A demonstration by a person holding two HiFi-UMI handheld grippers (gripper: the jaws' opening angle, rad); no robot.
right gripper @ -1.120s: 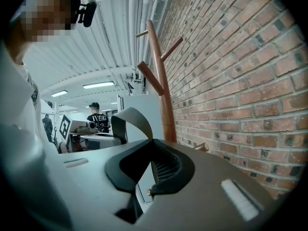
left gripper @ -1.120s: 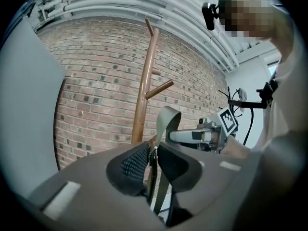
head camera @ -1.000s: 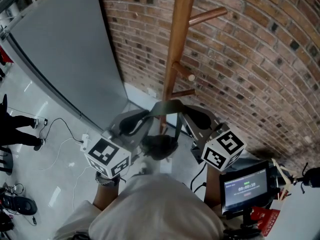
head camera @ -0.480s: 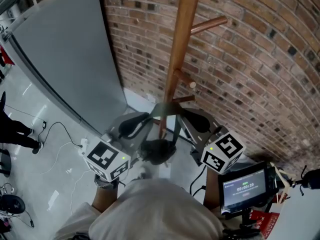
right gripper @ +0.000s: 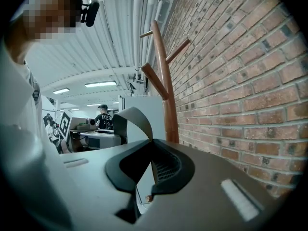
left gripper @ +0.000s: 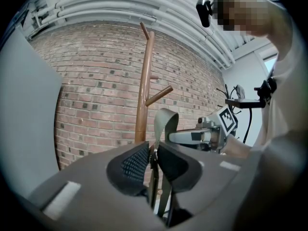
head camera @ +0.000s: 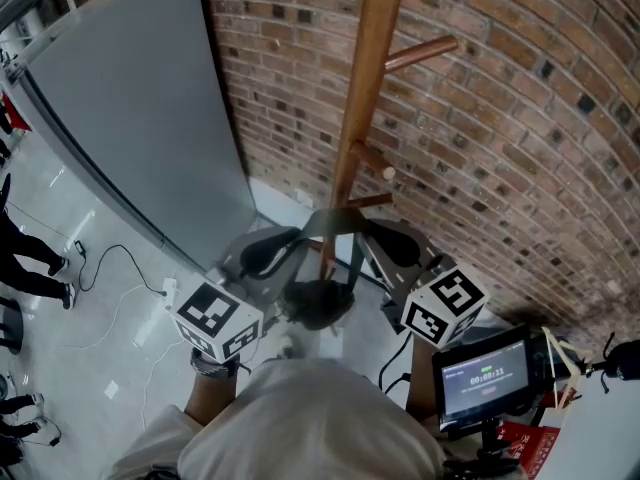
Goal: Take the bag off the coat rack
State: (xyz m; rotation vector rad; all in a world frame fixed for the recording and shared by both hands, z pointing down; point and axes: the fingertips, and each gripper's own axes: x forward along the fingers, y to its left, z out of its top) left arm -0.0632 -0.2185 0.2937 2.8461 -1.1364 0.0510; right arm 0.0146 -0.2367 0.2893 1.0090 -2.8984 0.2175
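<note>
The wooden coat rack [head camera: 366, 88] stands against the brick wall, with bare pegs [head camera: 420, 50] pointing right. The dark bag [head camera: 318, 303] hangs between my two grippers, in front of the rack's foot. Its olive-grey strap [head camera: 335, 218] arches up between them and rests on no peg. My left gripper [head camera: 272, 250] is shut on the strap's left end [left gripper: 166, 124]. My right gripper [head camera: 396, 240] is shut on the right end [right gripper: 131, 121]. In the left gripper view the strap loop stands free to the right of the pole [left gripper: 142, 95].
A large grey panel [head camera: 130, 98] leans at the left. The brick wall [head camera: 500, 118] runs behind the rack. A small screen on a stand [head camera: 482, 378] sits at the lower right. Cables [head camera: 110, 268] lie on the pale floor, and a person's legs [head camera: 25, 258] show at the left edge.
Both grippers keep their hold on the strap and hardly move. The rack has shifted slightly up and right in view. The person at the left edge has walked.
</note>
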